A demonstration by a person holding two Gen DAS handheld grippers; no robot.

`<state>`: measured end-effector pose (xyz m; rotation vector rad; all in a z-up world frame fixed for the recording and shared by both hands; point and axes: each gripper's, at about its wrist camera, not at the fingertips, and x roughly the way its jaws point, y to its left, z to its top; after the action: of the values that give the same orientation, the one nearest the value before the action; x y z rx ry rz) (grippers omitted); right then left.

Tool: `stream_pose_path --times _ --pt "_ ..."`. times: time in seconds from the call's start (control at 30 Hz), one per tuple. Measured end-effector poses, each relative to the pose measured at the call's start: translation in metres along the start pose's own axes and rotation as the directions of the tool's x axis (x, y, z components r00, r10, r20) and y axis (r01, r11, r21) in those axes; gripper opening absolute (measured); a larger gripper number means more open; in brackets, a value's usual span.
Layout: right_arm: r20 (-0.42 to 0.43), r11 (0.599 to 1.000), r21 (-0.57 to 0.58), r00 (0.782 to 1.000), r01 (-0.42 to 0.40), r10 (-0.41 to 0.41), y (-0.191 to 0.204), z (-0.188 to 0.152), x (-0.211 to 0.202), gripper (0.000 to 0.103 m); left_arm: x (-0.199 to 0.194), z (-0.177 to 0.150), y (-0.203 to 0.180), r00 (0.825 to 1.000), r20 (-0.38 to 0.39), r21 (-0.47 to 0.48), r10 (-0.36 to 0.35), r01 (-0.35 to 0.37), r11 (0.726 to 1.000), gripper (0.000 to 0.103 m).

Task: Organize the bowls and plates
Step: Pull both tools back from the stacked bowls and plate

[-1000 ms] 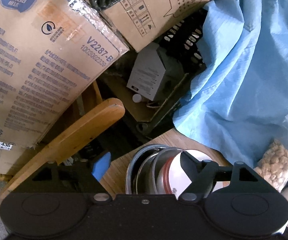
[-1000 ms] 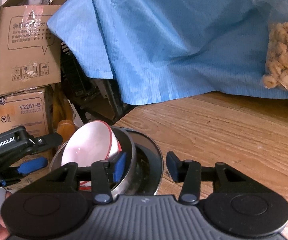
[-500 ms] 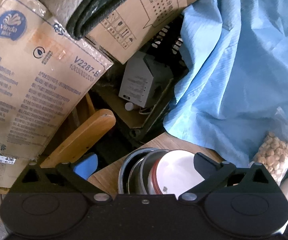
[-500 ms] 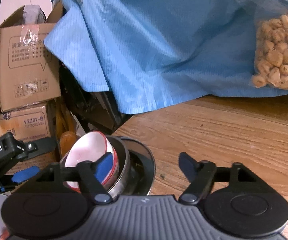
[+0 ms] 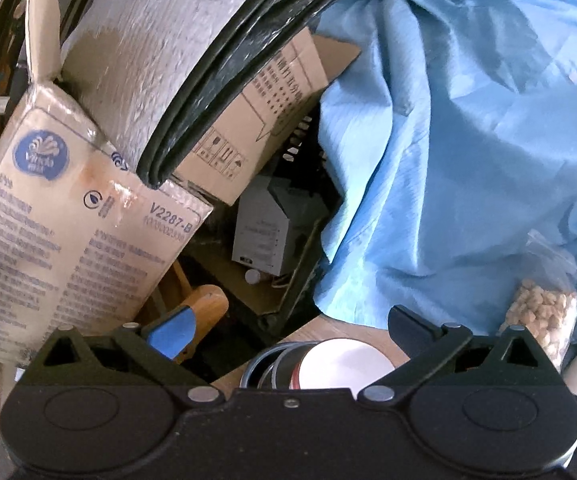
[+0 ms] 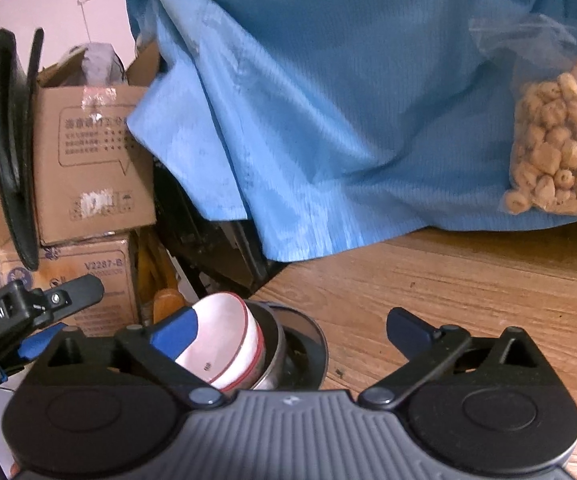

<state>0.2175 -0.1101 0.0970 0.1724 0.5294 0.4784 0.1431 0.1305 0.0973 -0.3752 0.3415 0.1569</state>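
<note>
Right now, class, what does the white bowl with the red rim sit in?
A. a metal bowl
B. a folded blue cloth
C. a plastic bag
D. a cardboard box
A: the white bowl is nested, tilted, inside a metal bowl at the corner of the wooden table.

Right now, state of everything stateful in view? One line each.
white bowl: nested in the metal bowl, tilted, empty
metal bowl: on the wooden table, near its edge
left gripper: open, holding nothing
right gripper: jaws opening, gripping nothing
snack bag: sagging, partly full
upper cardboard box: flaps open
</note>
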Motion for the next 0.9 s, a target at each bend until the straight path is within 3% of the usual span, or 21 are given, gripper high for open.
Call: stream_pose_path --times 0.43,0.9 --pt "0.080 1.000 0.008 0.997 -0.005 0.005 -0.007 -0.013 -0.040 0.103 -0.033 -0.015 -0.005 0.999 0.018 0.075 0.044 -0.045 0.996 0.102" --pt "0.121 1.000 -0.017 0.992 -0.021 0.023 -0.022 -0.031 -0.084 0.103 -0.067 -0.045 -0.002 0.983 0.042 0.069 0.180 -0.182 0.981 0.102"
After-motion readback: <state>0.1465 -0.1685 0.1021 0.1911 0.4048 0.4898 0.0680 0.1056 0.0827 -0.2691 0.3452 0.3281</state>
